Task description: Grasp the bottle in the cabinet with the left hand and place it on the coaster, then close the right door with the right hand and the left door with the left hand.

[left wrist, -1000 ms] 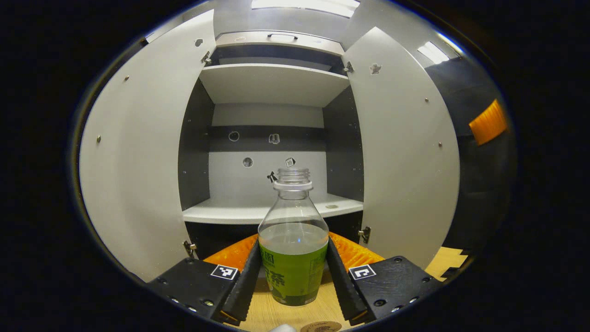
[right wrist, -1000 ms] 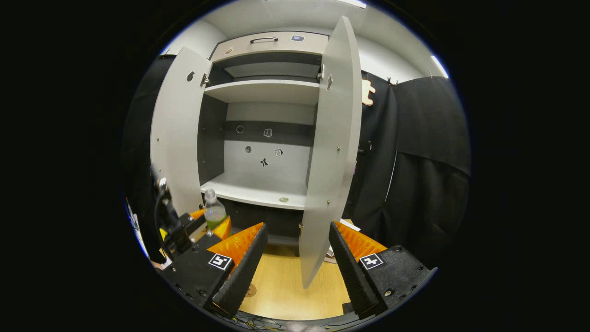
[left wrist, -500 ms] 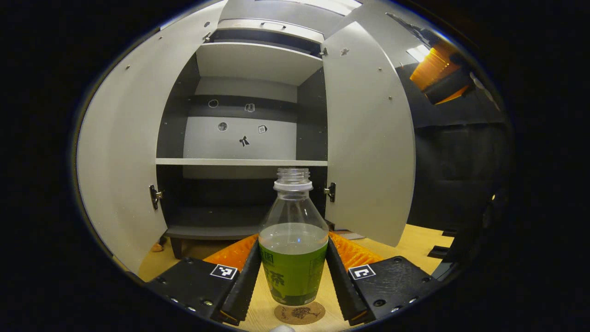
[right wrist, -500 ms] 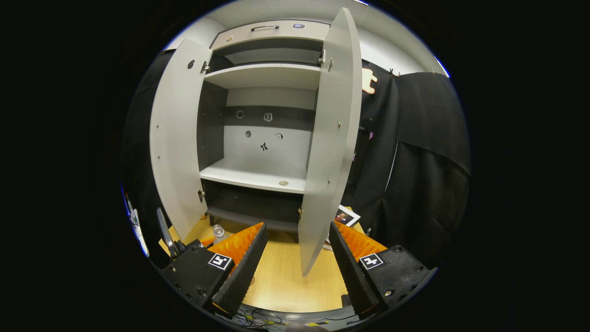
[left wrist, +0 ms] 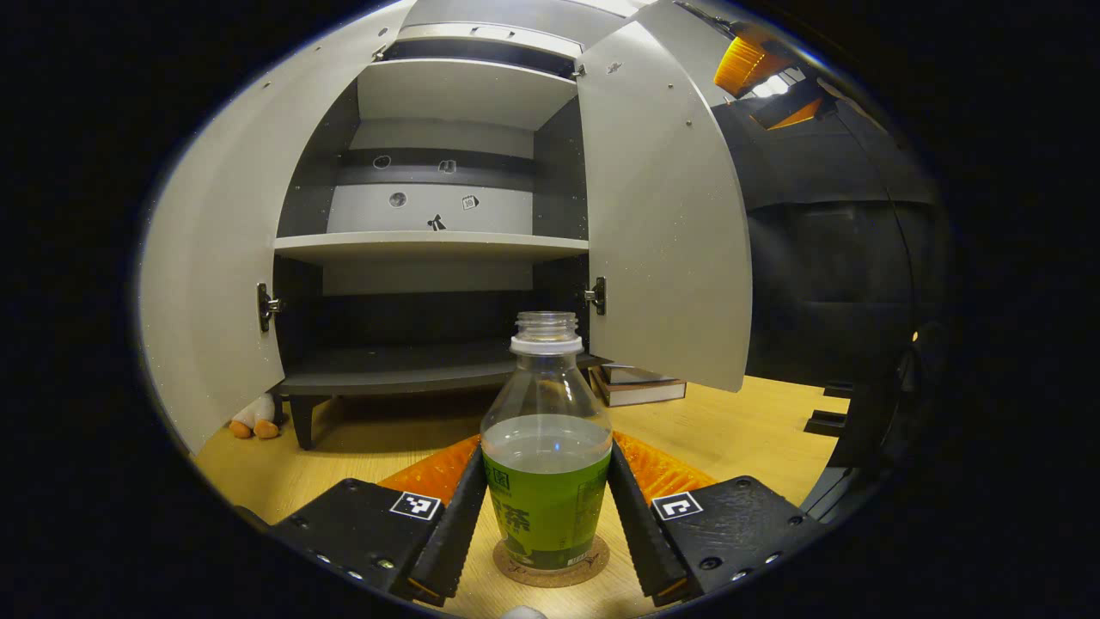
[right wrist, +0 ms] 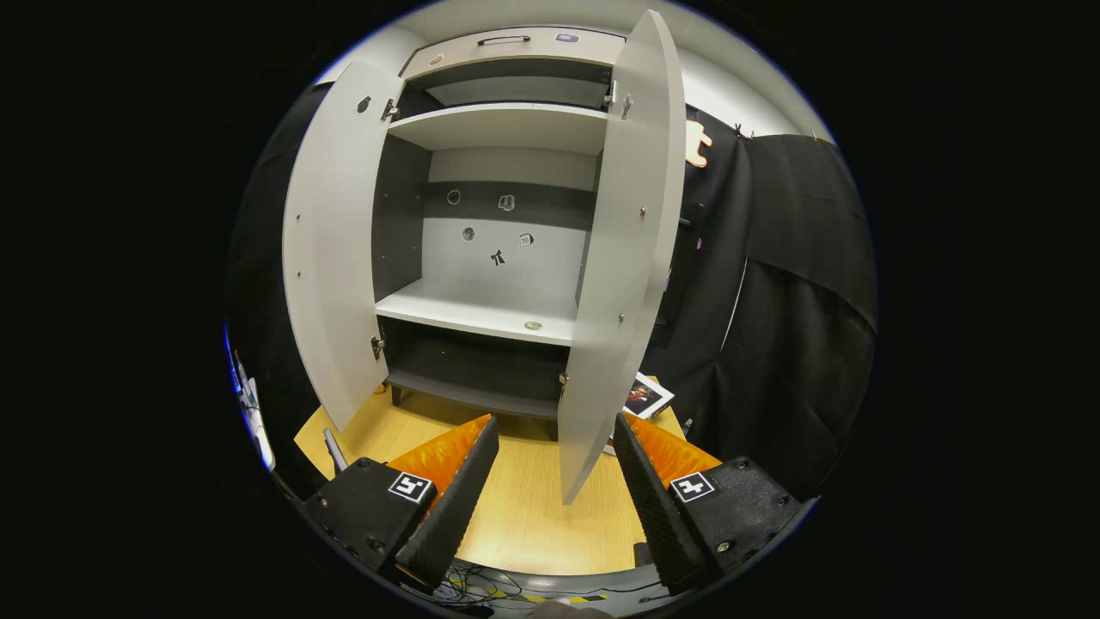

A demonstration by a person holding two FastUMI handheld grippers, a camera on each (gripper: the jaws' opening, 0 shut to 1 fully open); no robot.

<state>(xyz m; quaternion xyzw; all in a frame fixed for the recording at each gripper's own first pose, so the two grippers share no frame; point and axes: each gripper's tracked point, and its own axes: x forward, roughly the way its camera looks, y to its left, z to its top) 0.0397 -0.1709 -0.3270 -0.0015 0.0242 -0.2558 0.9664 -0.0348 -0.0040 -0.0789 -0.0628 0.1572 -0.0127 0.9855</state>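
Note:
In the left gripper view a capless clear bottle (left wrist: 546,447) with a green label and green liquid stands upright on a round cork coaster (left wrist: 551,563) on the wooden floor. My left gripper (left wrist: 546,516) is shut on the bottle, a finger pressed on each side of its label. The grey cabinet (left wrist: 430,249) stands ahead with its left door (left wrist: 215,258) and right door (left wrist: 666,223) open. In the right gripper view my right gripper (right wrist: 554,490) is open and holds nothing. It straddles the lower edge of the right door (right wrist: 614,284), which stands edge-on.
Stacked books (left wrist: 640,385) lie on the floor under the right door, and a small plush toy (left wrist: 253,421) sits by the cabinet's left foot. A picture card (right wrist: 646,397) lies on the floor to the right of the door. Cables (right wrist: 473,593) run along the floor near me.
My left gripper has lowered the bottle from shelf height down onto the coaster. The right gripper has stayed near the right door, rising slightly.

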